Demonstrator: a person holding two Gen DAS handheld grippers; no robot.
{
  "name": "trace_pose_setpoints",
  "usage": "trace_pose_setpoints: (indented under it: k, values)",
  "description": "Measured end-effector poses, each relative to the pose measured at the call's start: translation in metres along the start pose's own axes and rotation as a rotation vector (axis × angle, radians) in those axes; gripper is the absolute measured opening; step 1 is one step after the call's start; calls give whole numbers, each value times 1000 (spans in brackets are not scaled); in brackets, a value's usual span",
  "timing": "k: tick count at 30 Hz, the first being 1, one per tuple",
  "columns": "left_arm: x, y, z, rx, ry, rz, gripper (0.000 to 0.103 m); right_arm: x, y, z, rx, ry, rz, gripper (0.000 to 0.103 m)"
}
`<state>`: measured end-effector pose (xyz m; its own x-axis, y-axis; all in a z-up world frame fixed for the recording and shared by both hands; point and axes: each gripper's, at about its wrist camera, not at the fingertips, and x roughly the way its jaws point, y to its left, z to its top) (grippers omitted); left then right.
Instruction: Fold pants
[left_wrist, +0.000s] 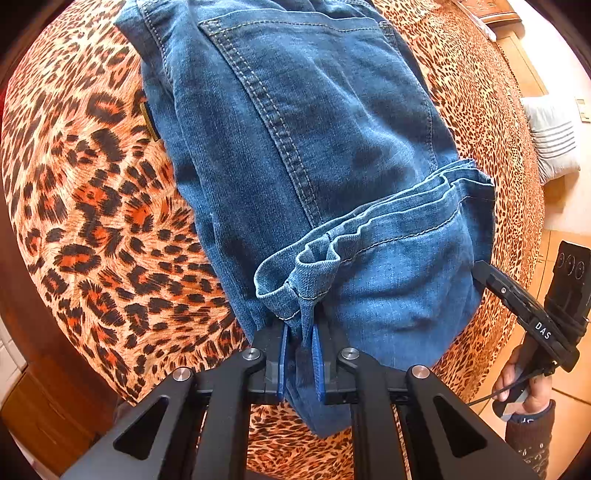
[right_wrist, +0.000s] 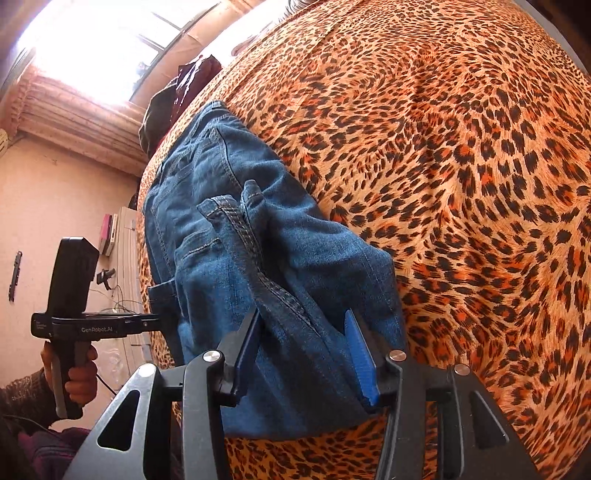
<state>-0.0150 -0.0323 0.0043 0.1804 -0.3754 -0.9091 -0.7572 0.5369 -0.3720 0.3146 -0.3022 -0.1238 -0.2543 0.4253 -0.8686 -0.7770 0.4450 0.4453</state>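
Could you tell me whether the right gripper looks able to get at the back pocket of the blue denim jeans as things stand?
Probably not right away. The right gripper has thick folded denim of the blue denim jeans between its fingers, and the back pocket lies farther up the leopard-print bedspread, so it would have to let go first.

1 pair of jeans (left_wrist: 295, 147), 1 leopard-print bedspread (left_wrist: 92, 203), 2 tongs (left_wrist: 300, 347) (right_wrist: 306, 354), 1 striped pillow (left_wrist: 550, 136).
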Motion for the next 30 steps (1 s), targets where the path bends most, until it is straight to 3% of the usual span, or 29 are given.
trace_pose_setpoints:
  k: [1,3,5,6,7,8,9,13,15,17,18,20,23,26,28,30]
  values:
    - [-1,1,-3,-11,9,-1,8,0,3,0,2,27,43,7]
    - [-6,4,-16,-4,21,16,7,-6,21,-4,-75,66,102,5]
    - [1,9,-24,-5,35,28,8,-6,28,-7,-110,104,67,5]
    - [5,12,-25,-13,35,30,9,-3,24,-6,-98,106,9,6]
    - [7,12,-24,-26,40,24,9,1,17,-3,-74,95,-64,14]
    - [6,13,-22,-42,53,15,8,3,7,-1,-25,91,-111,38]
    - [7,13,-19,-49,63,10,8,4,1,1,20,85,-112,41]
    - [5,17,-14,-47,77,1,9,-14,11,5,40,-19,38,44]
    - [4,17,-15,-36,72,15,9,-13,19,11,43,-56,66,45]
    - [6,14,-12,-21,71,34,9,-5,25,19,30,-84,38,45]
    - [7,12,-11,-14,71,39,9,1,25,22,26,-95,-19,44]
    - [10,6,-13,-2,68,42,9,19,19,28,70,-67,-83,32]
    - [3,-4,-19,68,42,59,11,14,18,28,113,-84,-71,34]
    - [-28,-17,-37,178,-44,70,12,-19,22,20,119,-173,-42,36]
    - [-47,-28,-46,238,-114,52,21,-41,25,9,117,-227,9,45]
    - [-51,-44,-46,289,-156,40,48,-50,30,-5,96,-245,42,47]
